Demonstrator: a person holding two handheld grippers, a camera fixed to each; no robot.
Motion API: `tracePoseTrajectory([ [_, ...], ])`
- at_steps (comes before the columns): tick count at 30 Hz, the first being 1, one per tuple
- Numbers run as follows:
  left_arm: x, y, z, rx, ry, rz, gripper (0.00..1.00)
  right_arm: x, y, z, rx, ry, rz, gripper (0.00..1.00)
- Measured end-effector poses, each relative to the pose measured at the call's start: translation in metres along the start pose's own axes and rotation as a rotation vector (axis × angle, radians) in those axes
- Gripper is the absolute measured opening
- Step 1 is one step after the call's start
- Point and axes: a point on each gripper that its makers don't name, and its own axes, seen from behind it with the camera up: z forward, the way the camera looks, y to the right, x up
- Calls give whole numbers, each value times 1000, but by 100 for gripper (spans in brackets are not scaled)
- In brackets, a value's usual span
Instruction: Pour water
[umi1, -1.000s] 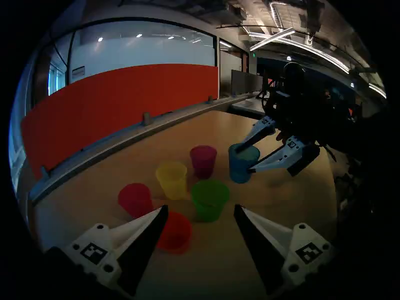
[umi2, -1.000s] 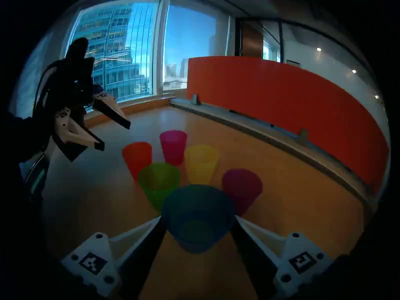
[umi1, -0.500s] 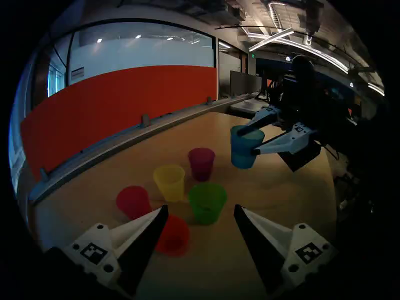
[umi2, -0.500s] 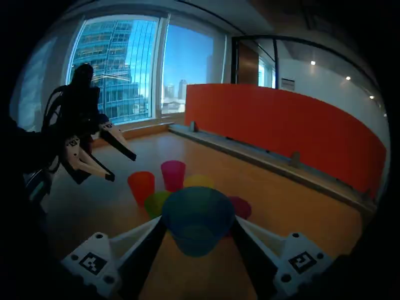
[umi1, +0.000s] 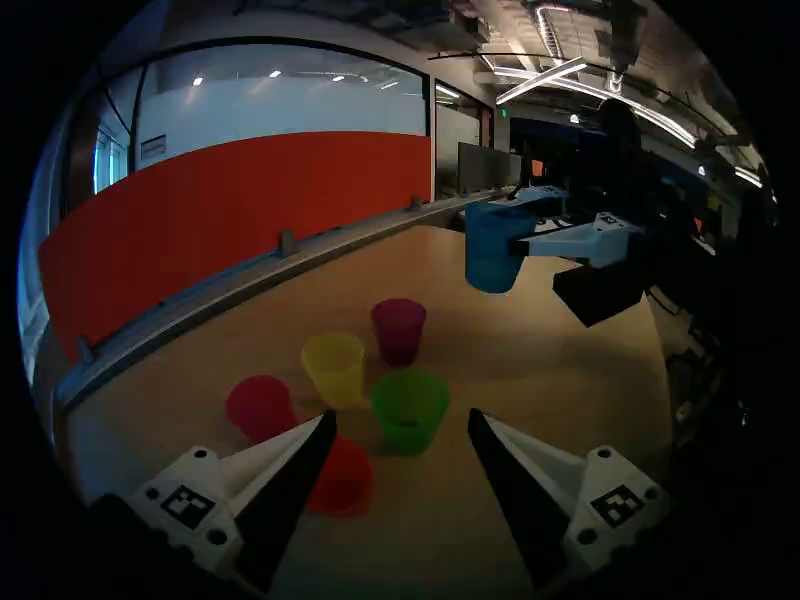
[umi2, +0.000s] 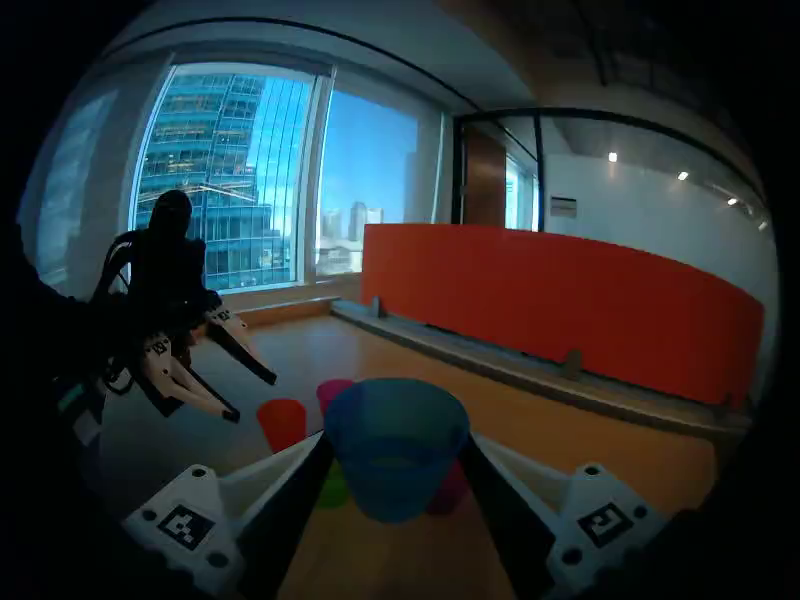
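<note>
Above the tabletop (umi1: 570, 340), my right tool (umi2: 397, 442) grips the blue cup (umi2: 397, 470), my left tool (umi1: 400, 414) gapes empty; tilting early risks a spill.

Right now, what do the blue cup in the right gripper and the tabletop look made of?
The tapered blue cup: likely translucent plastic, fairly matte, since light shows through its wall. The tan tabletop: smooth wood or wood-look laminate with a soft sheen; I can't tell which.
</note>
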Motion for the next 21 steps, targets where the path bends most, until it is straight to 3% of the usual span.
tracePoseTrajectory([
  [21,1,7,11,-11,-8,4,98,66,1,-23,25,153,5,90],
])
